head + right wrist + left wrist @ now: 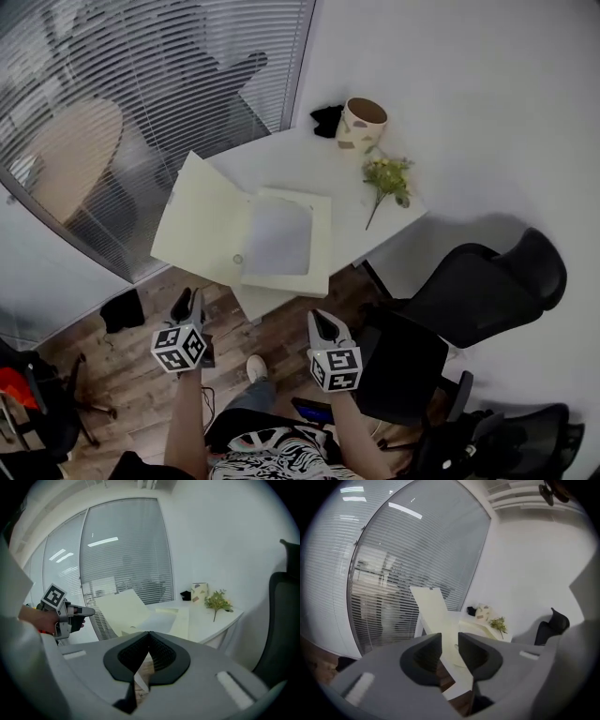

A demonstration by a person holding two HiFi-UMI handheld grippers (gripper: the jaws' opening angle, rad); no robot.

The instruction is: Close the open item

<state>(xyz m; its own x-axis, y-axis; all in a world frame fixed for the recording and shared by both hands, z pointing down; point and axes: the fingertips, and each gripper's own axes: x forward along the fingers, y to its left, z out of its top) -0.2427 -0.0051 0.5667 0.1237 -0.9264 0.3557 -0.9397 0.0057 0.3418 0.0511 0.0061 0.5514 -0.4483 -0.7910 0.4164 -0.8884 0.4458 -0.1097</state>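
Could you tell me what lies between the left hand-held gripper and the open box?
Nothing; the head view shows only floor between left hand-held gripper and box.

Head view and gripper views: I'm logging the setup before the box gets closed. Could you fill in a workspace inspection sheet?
Surface: white table, mostly covered by the box.
Job's things: pale box open, lid tilted up on the left, untouched.
Clutter: cup, black item, flower sprig at the far end.
Grippers: left gripper open, empty; right gripper shut, empty; both short of the table.
Cables: nothing seen.
Surroundings: blinds, black chairs, wood floor.
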